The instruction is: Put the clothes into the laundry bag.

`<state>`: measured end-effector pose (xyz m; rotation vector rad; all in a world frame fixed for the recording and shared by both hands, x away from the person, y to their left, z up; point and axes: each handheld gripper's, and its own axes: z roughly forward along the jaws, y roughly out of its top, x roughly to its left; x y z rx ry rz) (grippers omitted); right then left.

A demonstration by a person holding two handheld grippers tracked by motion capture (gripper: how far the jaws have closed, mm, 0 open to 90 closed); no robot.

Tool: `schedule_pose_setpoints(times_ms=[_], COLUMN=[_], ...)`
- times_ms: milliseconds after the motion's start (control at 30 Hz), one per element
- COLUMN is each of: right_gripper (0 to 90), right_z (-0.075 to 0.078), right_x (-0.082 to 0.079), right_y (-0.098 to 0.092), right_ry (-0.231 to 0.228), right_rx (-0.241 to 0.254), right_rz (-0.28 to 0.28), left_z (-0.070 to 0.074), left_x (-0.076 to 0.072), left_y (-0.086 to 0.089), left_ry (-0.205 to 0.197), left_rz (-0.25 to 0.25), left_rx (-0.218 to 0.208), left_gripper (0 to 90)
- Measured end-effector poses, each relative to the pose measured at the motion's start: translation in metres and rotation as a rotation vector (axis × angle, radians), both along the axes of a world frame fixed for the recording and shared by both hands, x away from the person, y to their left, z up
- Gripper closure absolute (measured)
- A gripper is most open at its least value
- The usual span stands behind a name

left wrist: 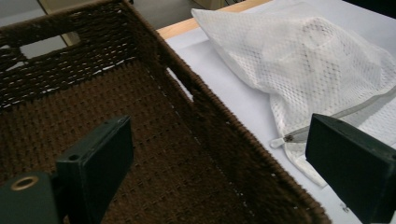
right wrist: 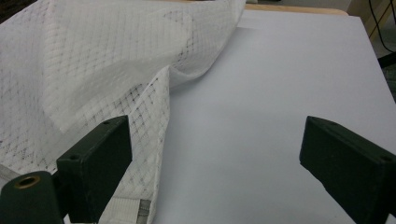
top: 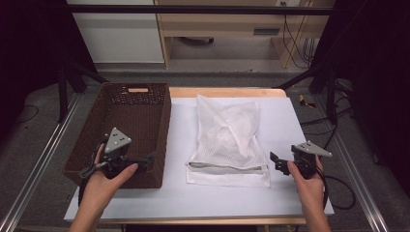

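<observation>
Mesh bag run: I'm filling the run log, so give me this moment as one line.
mesh bag: flat on table, zipped | basket: left of bag | left gripper: open, over basket | right gripper: open beside bag

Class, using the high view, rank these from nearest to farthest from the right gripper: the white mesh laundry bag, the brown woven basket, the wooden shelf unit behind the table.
From the right gripper:
1. White mesh laundry bag, just to its left at the table's middle.
2. Brown woven basket, across the table on the left side.
3. Wooden shelf unit, beyond the table's far edge.
</observation>
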<state>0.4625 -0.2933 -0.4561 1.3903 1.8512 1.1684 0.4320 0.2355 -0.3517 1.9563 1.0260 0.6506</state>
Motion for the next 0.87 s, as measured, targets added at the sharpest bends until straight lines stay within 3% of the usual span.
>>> schedule_pose_setpoints(times_ms=[300,500,633,867], right_gripper=[10.9,11.1,11.0,8.2], right_z=[-0.005,-0.008,-0.013,-0.020], right_x=[0.000,0.001,0.002,0.001], right_y=[-0.003,0.000,-0.002,-0.002], right_ry=[-0.036,-0.020,-0.009,0.021], right_rx=[0.007,-0.012,0.002,0.005], right_rz=[-0.015,-0.011,-0.021,-0.024], left_z=[0.001,0.001,0.000,-0.002], left_x=[0.004,0.006,0.006,0.008], left_y=[0.033,0.051,0.062,0.067], left_ry=[-0.026,-0.034,-0.035,-0.033], left_rz=[0.063,0.094,0.104,0.118], left_rx=[-0.018,-0.034,-0.055,-0.065], left_gripper=[6.6,6.3,5.9,5.9])
